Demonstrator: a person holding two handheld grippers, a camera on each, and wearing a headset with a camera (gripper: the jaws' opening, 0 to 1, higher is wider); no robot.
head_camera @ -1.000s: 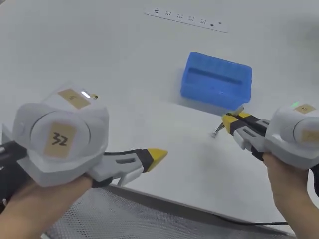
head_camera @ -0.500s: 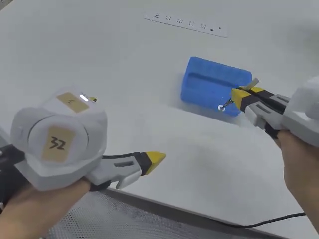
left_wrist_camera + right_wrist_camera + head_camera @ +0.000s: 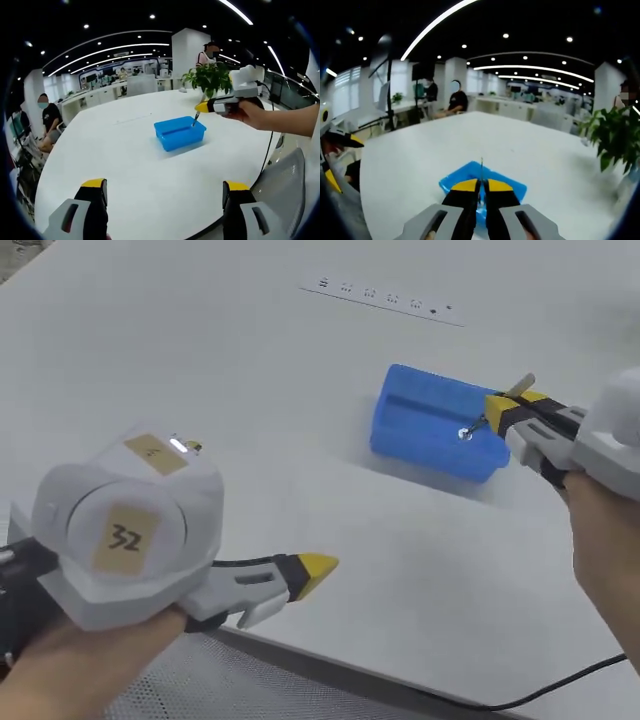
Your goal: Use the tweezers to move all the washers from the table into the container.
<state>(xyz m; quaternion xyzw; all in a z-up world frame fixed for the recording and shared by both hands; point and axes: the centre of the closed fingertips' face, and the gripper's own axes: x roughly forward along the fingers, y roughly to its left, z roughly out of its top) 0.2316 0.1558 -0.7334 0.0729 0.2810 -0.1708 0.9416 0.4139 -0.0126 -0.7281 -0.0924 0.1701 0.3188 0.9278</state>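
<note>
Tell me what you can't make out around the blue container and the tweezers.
1. Whether the thin metal tweezers carry a washer: the tip is too small and blurred in the head view.
2. Inside of the blue plastic container: covered by the fingers of the right gripper in the right gripper view, blurred in the head view.
3. Washers left on the white table: too small.

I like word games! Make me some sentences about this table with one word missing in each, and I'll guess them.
1. The container on the white table is coloured ____.
2. The right gripper is shut on a thin metal tool, the ____.
3. At that tool's tip, above the container, hangs a small round ____.
4. The left gripper holds nothing, and its jaws stand wide ____.

Missing words: blue; tweezers; washer; open.
</note>
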